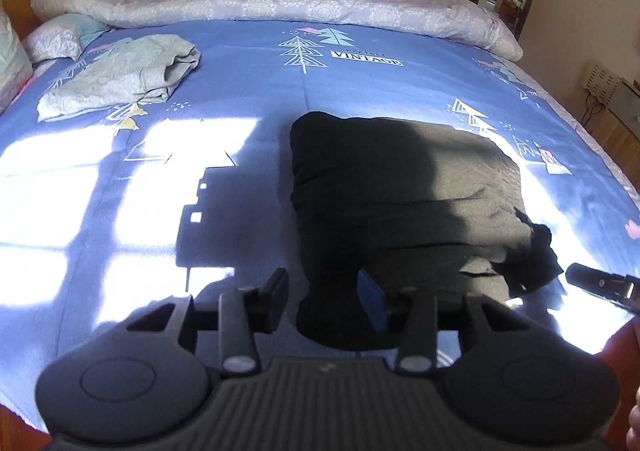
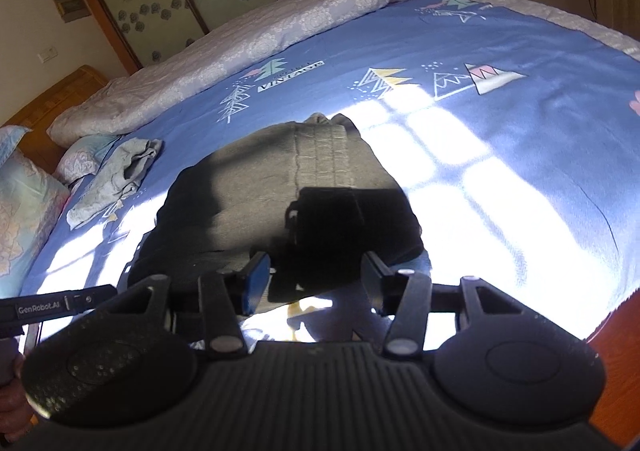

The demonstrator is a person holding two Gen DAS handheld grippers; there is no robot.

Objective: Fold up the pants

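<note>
Dark pants (image 1: 404,203) lie folded in a compact bundle on the blue bed sheet (image 1: 248,83); in the right wrist view the pants (image 2: 280,187) show their ribbed waistband at the far end. My left gripper (image 1: 324,299) is open, its fingers either side of the bundle's near left end, holding nothing. My right gripper (image 2: 316,279) is open over the bundle's near edge, empty. The right gripper's tip also shows at the right edge of the left wrist view (image 1: 600,283); the left gripper's shows at the left of the right wrist view (image 2: 60,305).
A folded light grey garment (image 1: 120,79) lies at the far left of the bed. A rolled lilac quilt (image 1: 280,7) runs along the far side. Pillows (image 1: 56,35) sit by the wooden headboard. Strong sun patches cover the near sheet. The bed's edge is close on the right (image 2: 616,315).
</note>
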